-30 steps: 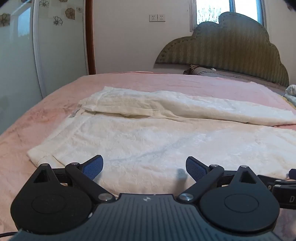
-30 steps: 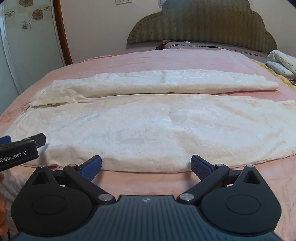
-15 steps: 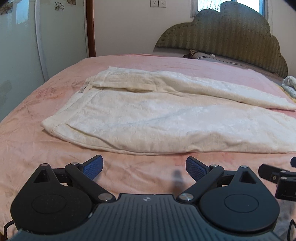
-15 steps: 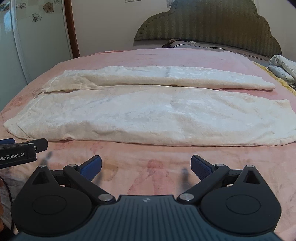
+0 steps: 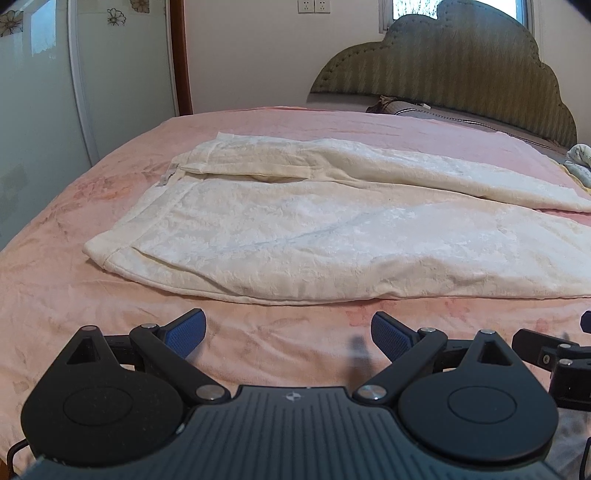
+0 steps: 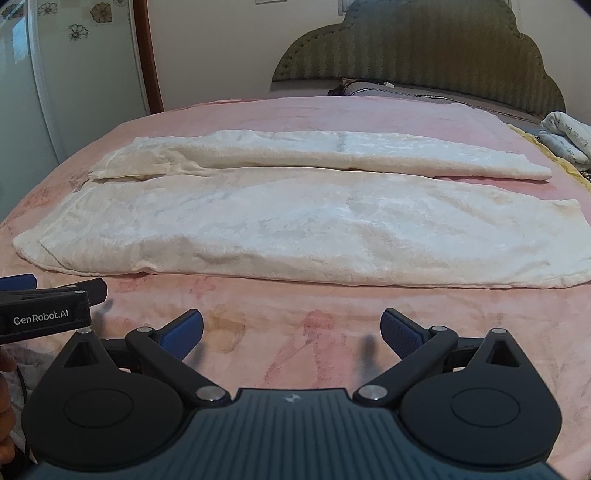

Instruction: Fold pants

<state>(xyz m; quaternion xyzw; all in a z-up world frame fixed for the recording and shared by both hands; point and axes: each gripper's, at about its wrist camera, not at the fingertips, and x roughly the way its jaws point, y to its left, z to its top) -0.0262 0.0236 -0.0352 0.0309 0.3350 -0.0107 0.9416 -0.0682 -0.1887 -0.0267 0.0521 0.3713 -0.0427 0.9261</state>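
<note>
Soft daylight enters through the window point(image 5: 458, 7) above the headboard point(image 5: 461, 70), which stands dark against it. The bed point(image 5: 258, 125) is evenly lit, with faint shadows along the pants point(image 5: 332, 240). Both views stay sharp, bowing strongly at the edges with dark corners.

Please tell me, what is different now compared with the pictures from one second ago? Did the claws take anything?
Both claws drew back from the pants: the left claw and right claw, earlier over the near edge of the cloth, now hang over bare pink blanket. Nothing was grasped or released; both stayed open and empty. The pants lie spread as before, unfolded.
</note>
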